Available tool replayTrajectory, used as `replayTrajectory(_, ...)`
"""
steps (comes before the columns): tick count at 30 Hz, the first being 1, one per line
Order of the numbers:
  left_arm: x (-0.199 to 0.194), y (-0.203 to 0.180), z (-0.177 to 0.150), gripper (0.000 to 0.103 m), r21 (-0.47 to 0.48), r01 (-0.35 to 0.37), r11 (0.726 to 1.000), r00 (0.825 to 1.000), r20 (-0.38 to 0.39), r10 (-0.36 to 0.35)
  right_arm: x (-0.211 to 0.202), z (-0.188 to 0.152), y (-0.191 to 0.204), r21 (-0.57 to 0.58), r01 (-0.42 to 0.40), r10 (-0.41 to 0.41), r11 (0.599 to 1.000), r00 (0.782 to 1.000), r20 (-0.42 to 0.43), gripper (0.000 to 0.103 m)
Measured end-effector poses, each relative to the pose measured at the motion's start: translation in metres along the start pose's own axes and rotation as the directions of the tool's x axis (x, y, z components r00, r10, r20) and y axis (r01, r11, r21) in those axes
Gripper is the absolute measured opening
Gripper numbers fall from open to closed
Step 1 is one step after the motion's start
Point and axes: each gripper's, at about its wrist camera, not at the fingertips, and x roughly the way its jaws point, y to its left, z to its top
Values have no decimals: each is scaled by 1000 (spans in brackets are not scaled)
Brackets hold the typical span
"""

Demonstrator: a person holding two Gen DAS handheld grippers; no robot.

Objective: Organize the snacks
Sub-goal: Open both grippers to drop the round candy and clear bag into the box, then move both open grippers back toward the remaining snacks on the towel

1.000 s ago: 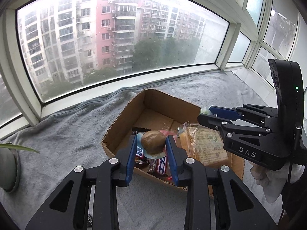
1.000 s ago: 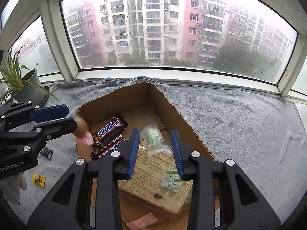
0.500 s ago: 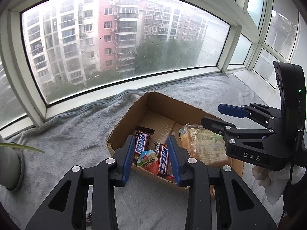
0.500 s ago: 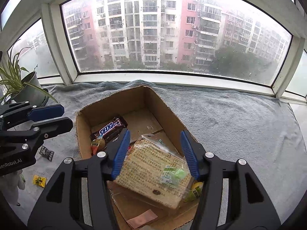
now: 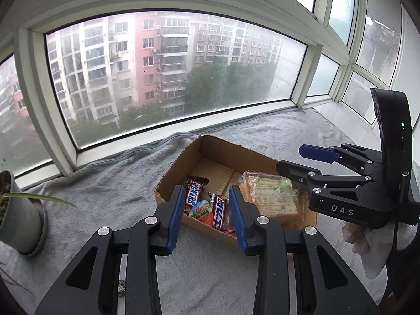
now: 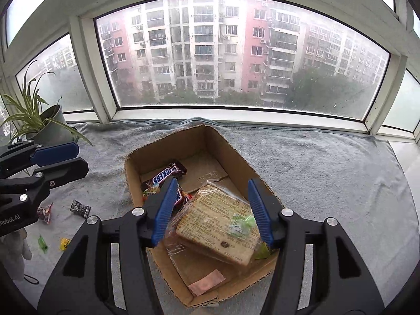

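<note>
Though clear-wrapped, tan printed bread packet [image 6: 219,225] inside cardboard box [image 6: 233,149].

Snack bars [image 6: 164,177] and a wrapped bread pack [image 6: 218,223] are crowding the cardboard box's [image 6: 236,155] near half; its far floor is lying open.

My left gripper [image 5: 206,214] dropped its round snack [image 5: 201,210] into the box [image 5: 172,173]. My right gripper [image 6: 212,210] opened, and its green packet [image 6: 242,221] now lies on the biscuit pack [image 6: 218,225].

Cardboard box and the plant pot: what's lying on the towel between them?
In the right wrist view, small loose snacks: a dark packet, a red wrapper, and yellow and green candies.
</note>
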Motion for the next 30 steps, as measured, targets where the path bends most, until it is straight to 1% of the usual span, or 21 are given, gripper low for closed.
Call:
replayTrajectory(4, -17, 1, -5, 33, -3, -8, 1000, 1000, 18, 8, -11, -3, 9, -3, -9, 9, 1000, 1000, 5, 58)
replayTrajectory(10, -42, 3, -17, 33, 0, -27, 1000, 999, 35, 27, -27, -10, 26, -1, -56, 56, 998, 998, 7, 58)
replayTrajectory(11, -47, 4, -20, 35, 0, -32, 999, 999, 39, 32, -30, -11, 29, -5, -63, 64, 998, 998, 8, 58)
replayTrajectory(12, -51, 5, -22, 41, -2, -36, 999, 998, 42, 36, -33, -12, 33, -8, -69, 70, 998, 998, 8, 58)
replayTrajectory(14, -60, 7, -27, 47, -8, -46, 999, 997, 54, 46, -39, -14, 41, -12, -88, 88, 996, 996, 10, 58)
replayTrajectory(20, -86, 14, -42, 47, -8, -89, 996, 993, 74, 89, -51, -23, 66, -23, -143, 143, 989, 990, 5, 58)
replayTrajectory(22, -94, 18, -47, 47, -16, -95, 995, 993, 75, 96, -51, -28, 73, -12, -172, 172, 985, 985, -9, 58)
replayTrajectory(24, -101, 24, -54, 52, -27, -104, 994, 992, 76, 105, -49, -32, 81, -4, -200, 200, 980, 979, -32, 58)
replayTrajectory(27, -112, 36, -68, 53, -52, -120, 991, 990, 68, 123, -44, -42, 94, -13, -218, 217, 976, 974, -67, 58)
replayTrajectory(30, -124, 56, -84, 53, -98, -140, 985, 988, 54, 146, -39, -53, 108, -36, -237, 233, 971, 968, -89, 58)
